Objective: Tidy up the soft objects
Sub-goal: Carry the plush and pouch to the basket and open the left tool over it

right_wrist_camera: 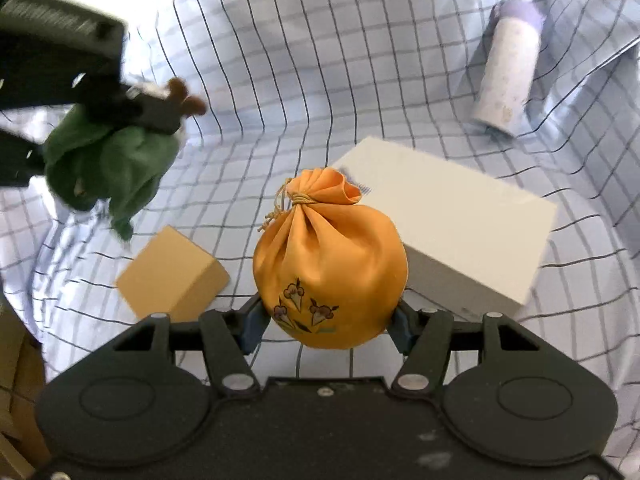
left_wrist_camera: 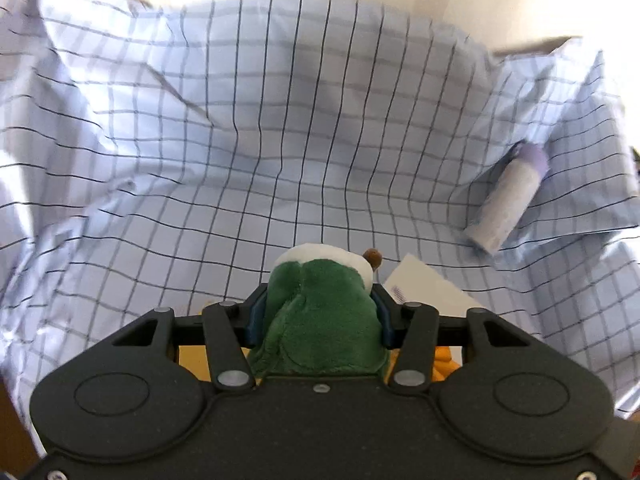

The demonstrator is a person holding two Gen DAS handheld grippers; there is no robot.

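Observation:
A green plush toy (left_wrist_camera: 320, 328) with a white part and small brown knobs is clamped between the blue pads of my left gripper (left_wrist_camera: 320, 300), which is shut on it and holds it above the cloth. The right wrist view shows that same plush (right_wrist_camera: 108, 160) hanging from the left gripper (right_wrist_camera: 136, 108) at the upper left. An orange drawstring pouch (right_wrist_camera: 328, 248) with embroidered flowers sits between the pads of my right gripper (right_wrist_camera: 326, 320), which is shut on its lower sides. A sliver of the pouch (left_wrist_camera: 444, 360) shows in the left wrist view.
A blue checked cloth (left_wrist_camera: 280, 120) covers the whole surface and rises in folds around it. On it lie a white box (right_wrist_camera: 452, 232), a small tan cardboard box (right_wrist_camera: 172, 272) and a white cylinder with a lilac end (right_wrist_camera: 506, 68).

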